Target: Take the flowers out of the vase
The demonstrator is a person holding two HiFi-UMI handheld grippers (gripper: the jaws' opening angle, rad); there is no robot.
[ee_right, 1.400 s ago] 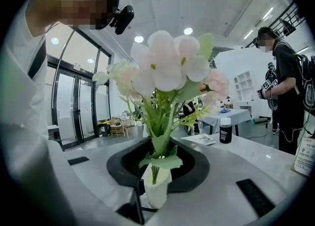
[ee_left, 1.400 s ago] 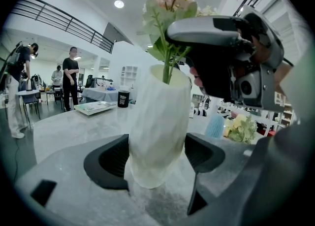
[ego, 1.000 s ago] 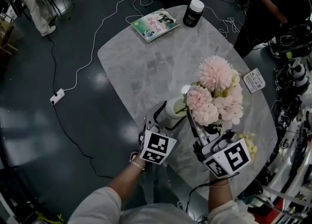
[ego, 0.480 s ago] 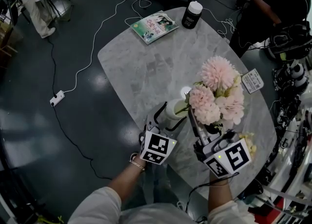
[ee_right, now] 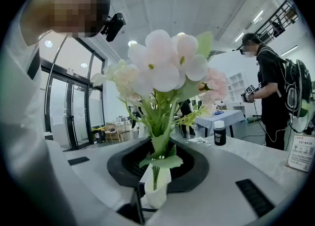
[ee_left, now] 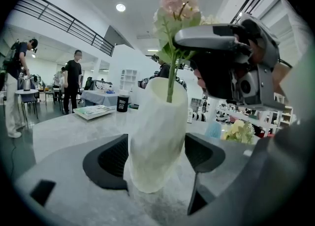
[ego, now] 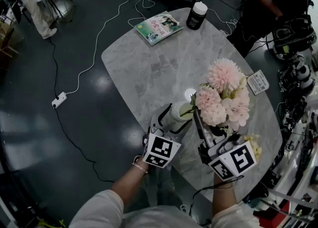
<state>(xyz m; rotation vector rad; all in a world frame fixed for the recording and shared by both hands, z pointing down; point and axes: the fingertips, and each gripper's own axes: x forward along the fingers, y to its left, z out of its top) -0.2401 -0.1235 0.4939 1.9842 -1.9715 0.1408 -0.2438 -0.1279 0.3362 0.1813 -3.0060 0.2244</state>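
Flowers (ego: 222,98): bunch of pale pink pompom heads over serrated green leaves, stems set in vase (ego: 177,111), not yet lifted clear. Gripped low on the stems by right tongs (ee_right: 156,166), closed narrow round the bundle just above the rim, presumably for a straight upward draw. Vase: cream, matt, faceted, wider at the shoulder; upright near the tabletop (ego: 159,68) edge, clamped between pads of left tongs (ee_left: 156,156), apparently to keep it down during the pull. Tabletop: grey marbled oval slab. Farther off: small printed card (ego: 258,81), then picture book (ego: 159,26) and dark white-lidded jar (ego: 197,13).
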